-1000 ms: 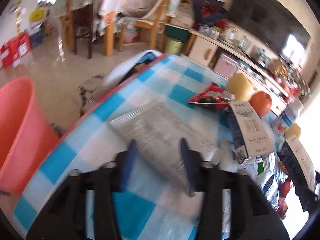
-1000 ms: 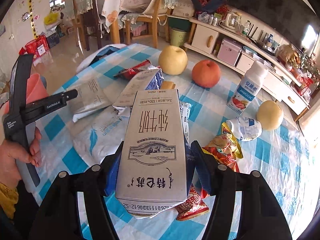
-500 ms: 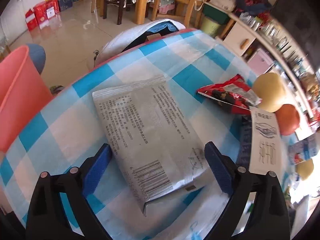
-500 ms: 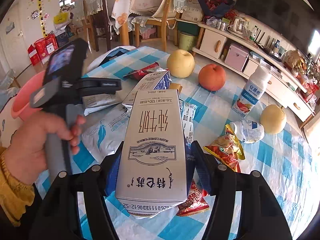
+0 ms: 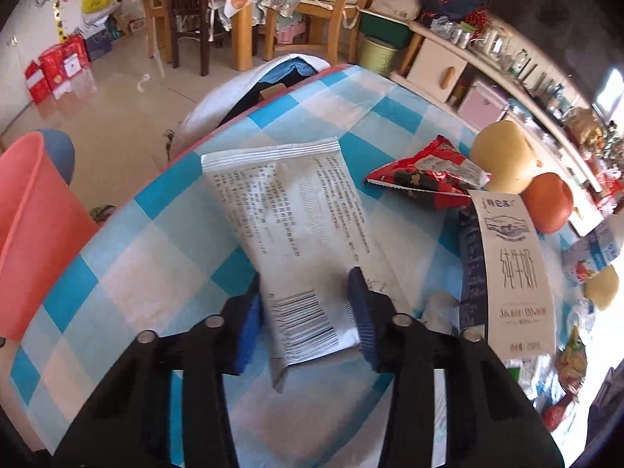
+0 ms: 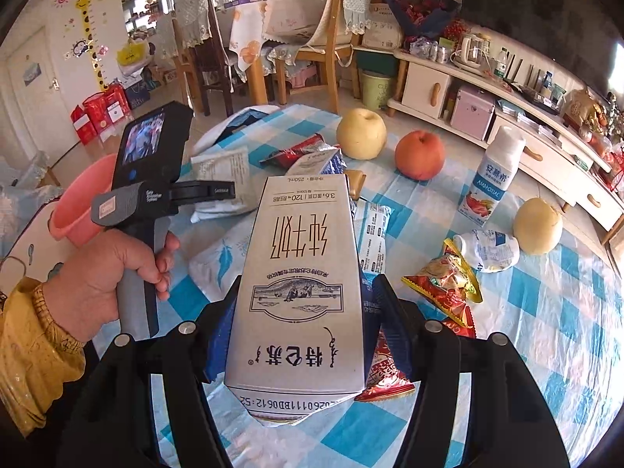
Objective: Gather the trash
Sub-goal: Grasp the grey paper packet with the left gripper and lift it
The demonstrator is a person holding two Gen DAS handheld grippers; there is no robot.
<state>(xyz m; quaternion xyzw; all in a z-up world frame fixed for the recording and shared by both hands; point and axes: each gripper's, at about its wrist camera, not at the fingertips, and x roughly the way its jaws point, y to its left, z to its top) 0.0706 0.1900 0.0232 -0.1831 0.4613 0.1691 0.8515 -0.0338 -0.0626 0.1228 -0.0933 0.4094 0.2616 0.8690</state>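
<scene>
A silver foil wrapper [image 5: 296, 214] lies flat near the left edge of the blue-checked table [image 5: 117, 273]. My left gripper [image 5: 306, 304] straddles its near end by the barcode. Its jaws are closing, and both pads touch the wrapper's bunched edges. In the right wrist view a person's hand holds that left gripper [image 6: 212, 192] over the same wrapper [image 6: 226, 171]. My right gripper [image 6: 304, 292] is shut on a white and blue milk carton [image 6: 300, 241], held above the table. The carton [image 5: 511, 269] also shows at the right of the left wrist view.
A pink bucket [image 5: 27, 234] stands on the floor beside the table's left edge. Also on the table are a red snack wrapper [image 5: 421, 179], a pear [image 6: 360, 134], an apple [image 6: 419, 154], a yogurt bottle [image 6: 493, 179], a second pear [image 6: 538, 226] and more wrappers [image 6: 444, 284]. Chairs stand behind.
My left gripper spread wide over the silver wrapper, then closed in on its near end. The right gripper keeps the milk carton and has drifted slightly.
</scene>
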